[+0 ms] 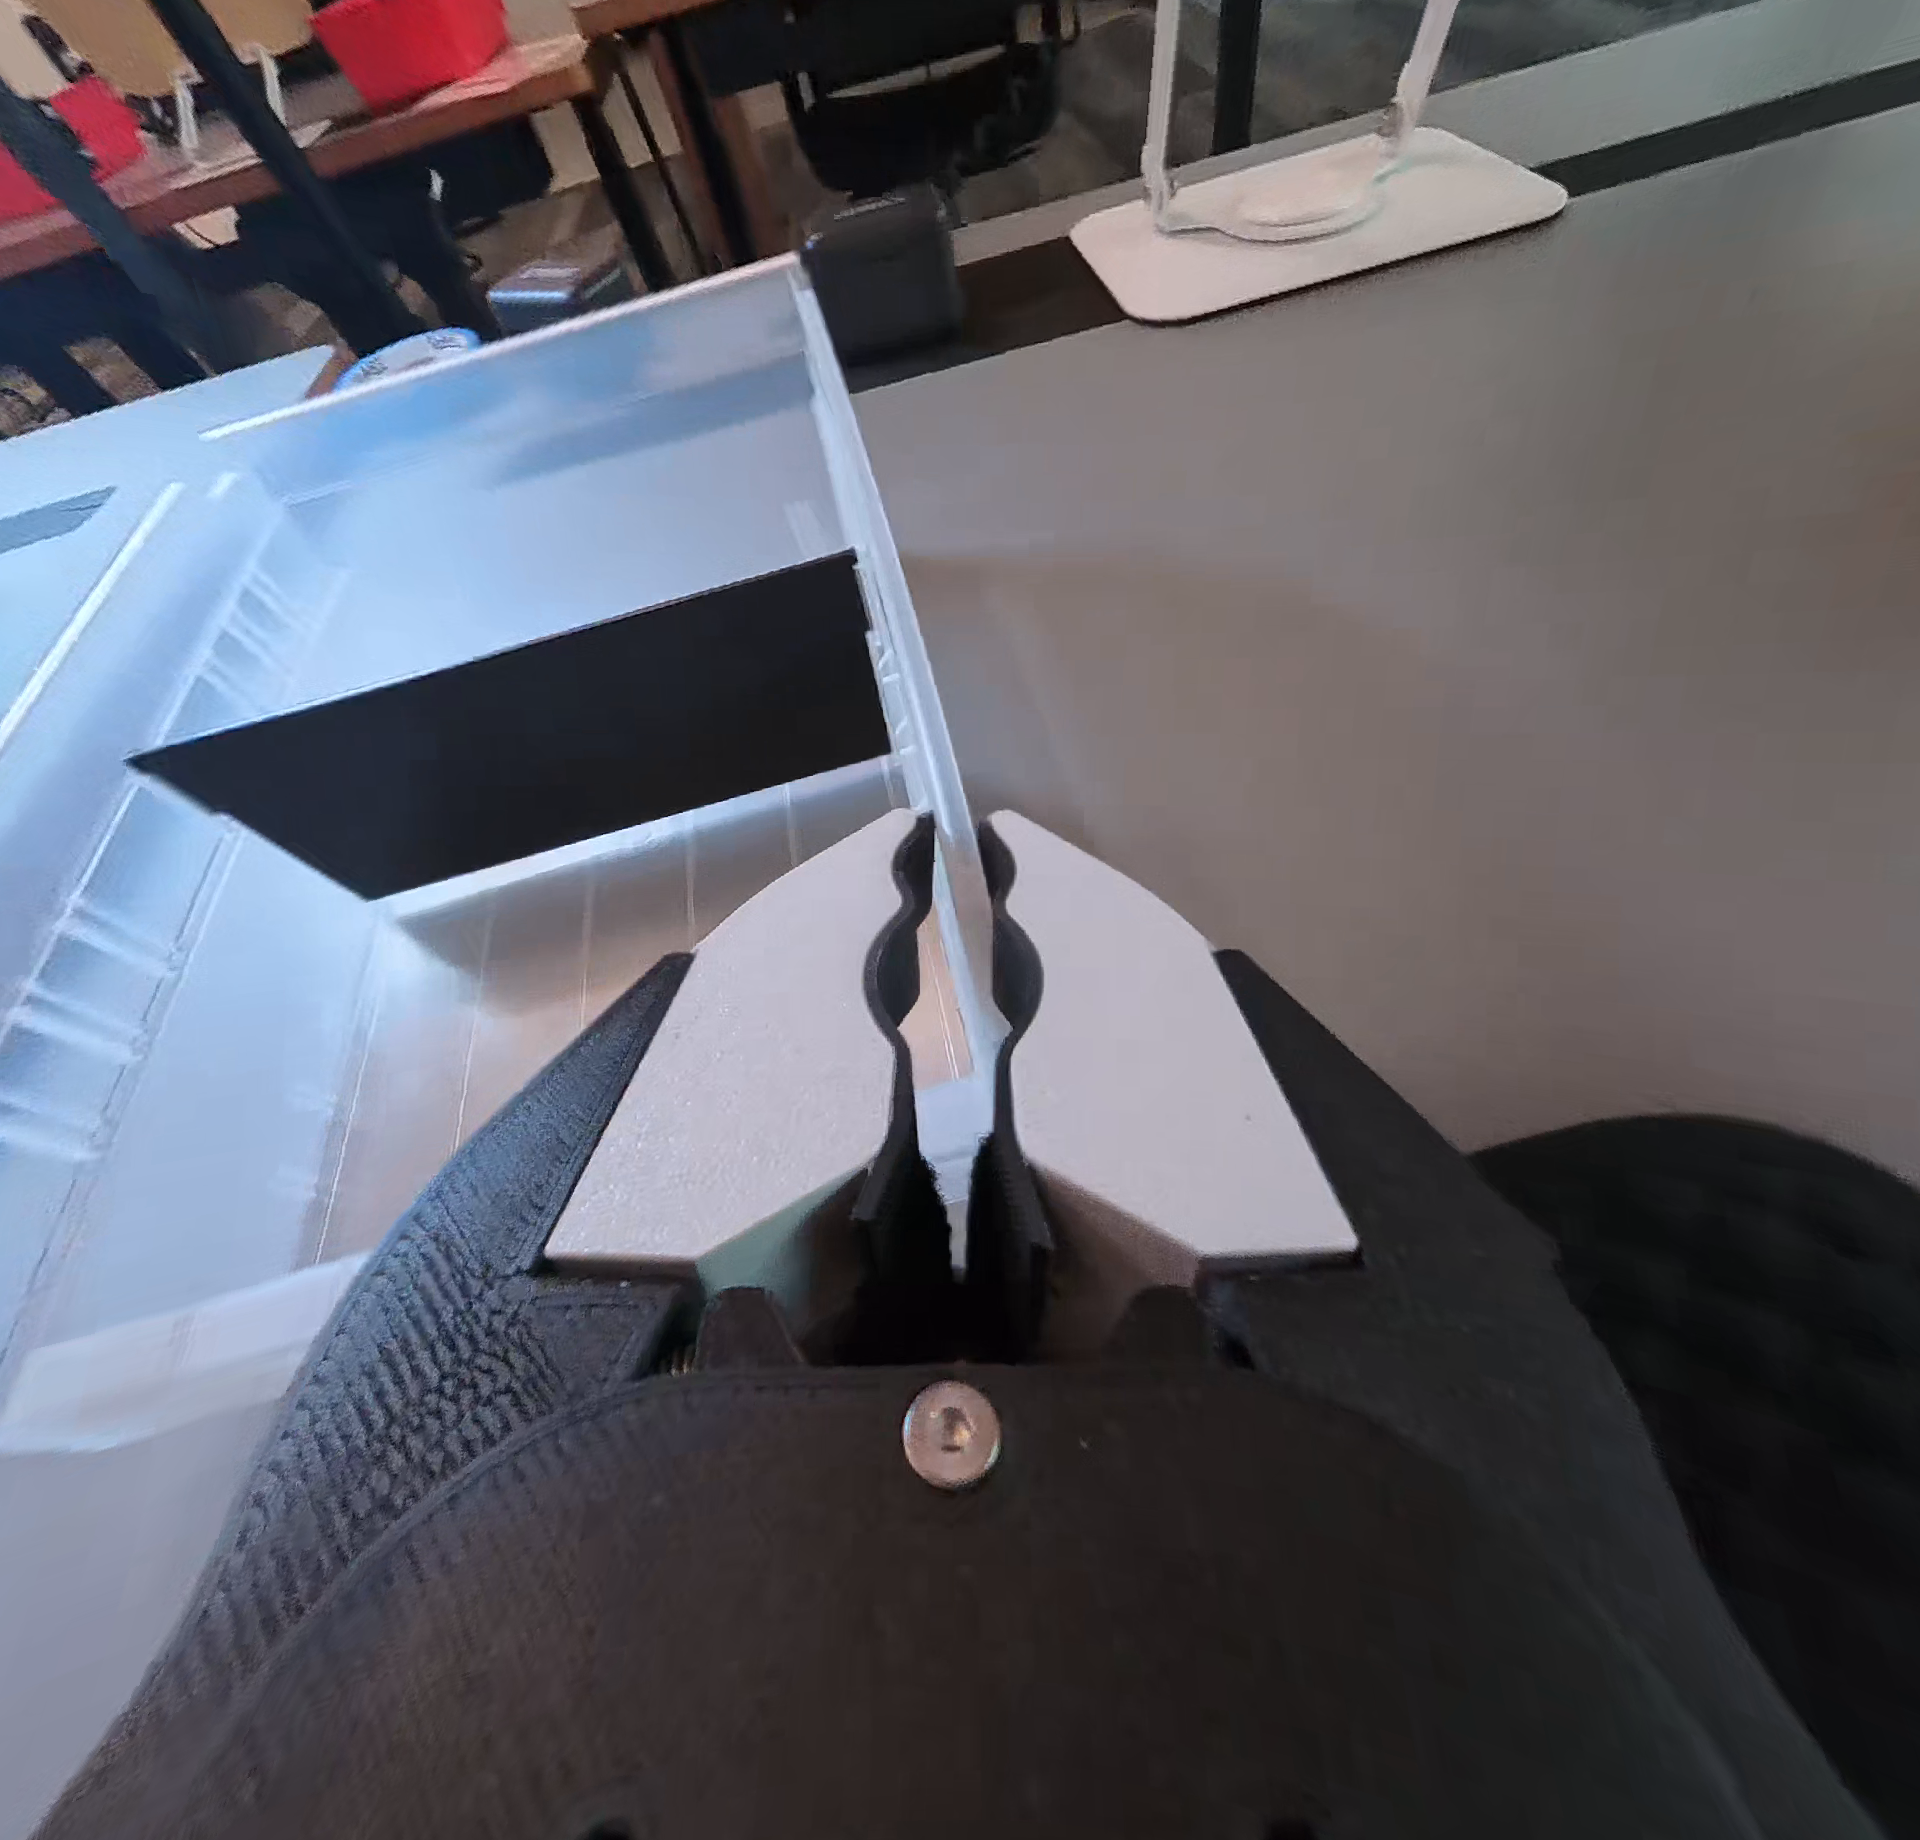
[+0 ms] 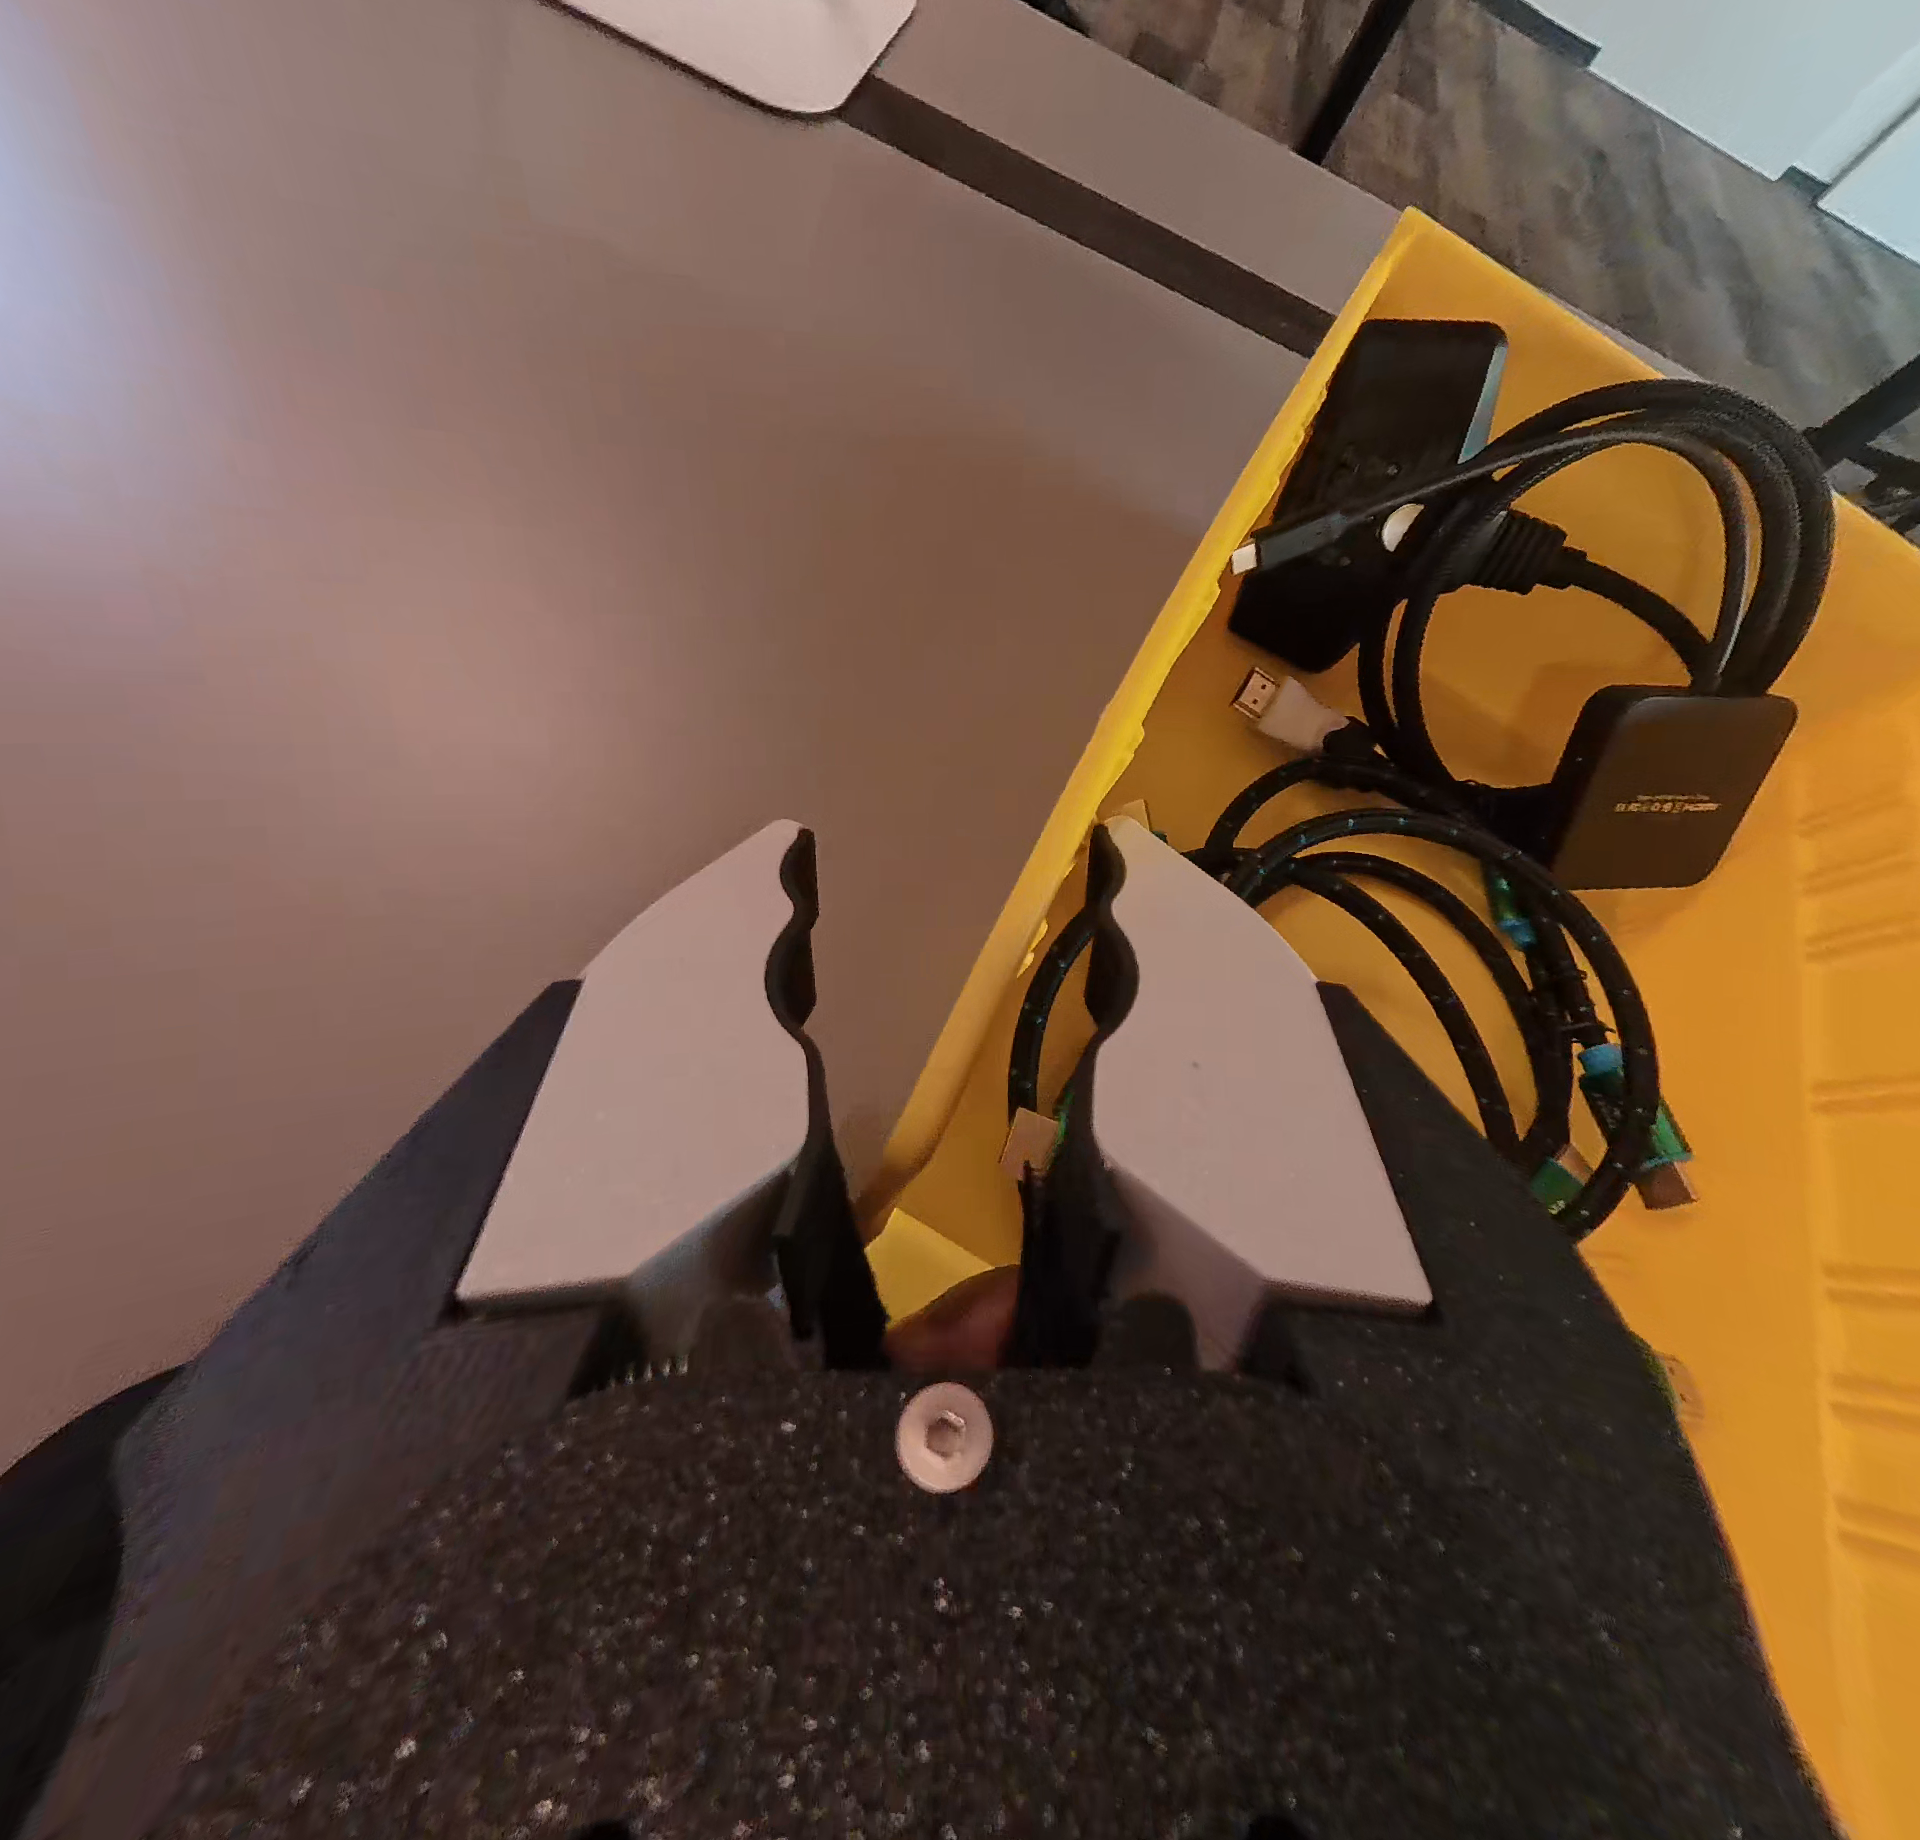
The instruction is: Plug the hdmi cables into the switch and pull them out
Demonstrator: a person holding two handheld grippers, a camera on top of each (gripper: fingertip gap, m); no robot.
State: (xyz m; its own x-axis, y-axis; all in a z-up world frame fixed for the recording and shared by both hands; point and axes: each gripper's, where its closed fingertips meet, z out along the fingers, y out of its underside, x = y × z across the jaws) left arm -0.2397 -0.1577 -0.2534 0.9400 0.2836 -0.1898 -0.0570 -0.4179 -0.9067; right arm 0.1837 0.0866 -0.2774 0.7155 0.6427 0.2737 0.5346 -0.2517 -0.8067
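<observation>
Left claw (image 1: 958,834) clamps the white bin's wall (image 1: 894,585); right claw (image 2: 951,850) hangs released beside the yellow bin (image 2: 1766,1063) of HDMI cables (image 2: 1507,959).

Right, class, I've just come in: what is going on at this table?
The left gripper is shut on the side wall of a white bin. The right gripper is open, straddling the near wall of a yellow bin. Inside lie coiled HDMI cables and a black switch, untouched, with no loose plug inserted yet.

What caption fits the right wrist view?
Open hand-held gripper over the yellow bin's edge, with cables and switch inside.
</observation>
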